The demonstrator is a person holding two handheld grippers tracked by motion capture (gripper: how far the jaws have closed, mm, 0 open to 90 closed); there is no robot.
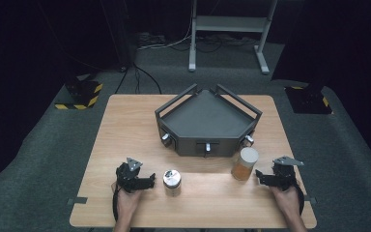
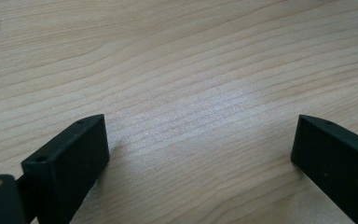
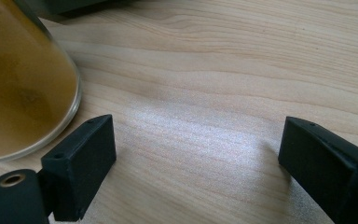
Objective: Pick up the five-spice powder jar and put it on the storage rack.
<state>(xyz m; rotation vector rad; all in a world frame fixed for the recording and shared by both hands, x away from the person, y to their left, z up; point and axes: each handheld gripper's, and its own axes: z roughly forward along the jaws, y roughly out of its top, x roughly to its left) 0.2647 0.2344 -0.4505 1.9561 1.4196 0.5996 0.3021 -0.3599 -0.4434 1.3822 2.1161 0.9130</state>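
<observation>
Two jars stand on the wooden bench [image 1: 125, 125] in front of a dark, angular tray [image 1: 207, 118]. The amber jar [image 1: 244, 164] with the pale lid is near the right hand-held gripper [image 1: 265, 178], just ahead of it and toward the tray; in the right gripper view its clear, rounded wall [image 3: 23, 84] sits just beside the left-hand jaw, apart from it. The smaller jar with the shiny metal lid [image 1: 172, 181] stands just right of the left hand-held gripper [image 1: 147, 181], also untouched.

Both hand-held grippers are spread wide and hold nothing — bare wood shows between each pair of jaws, and the left hand-held gripper [image 2: 198, 154] looks down on plain bench.

The amber jar looks like glass or clear hard plastic, filled nearly to the lid with a yellow-brown powder or paste, so it is probably fairly heavy for its size, rigid, and smooth enough to slip. If it is glass, a knock against the tray's front could crack it. The safest hold is likely across the straight middle of the wall, below the lid, jaws level and squared to the curve — not on the lid, which may turn or lift. The metal-lidded jar seems squat and steadier; its body just under the lid is likely the best place to grip.
</observation>
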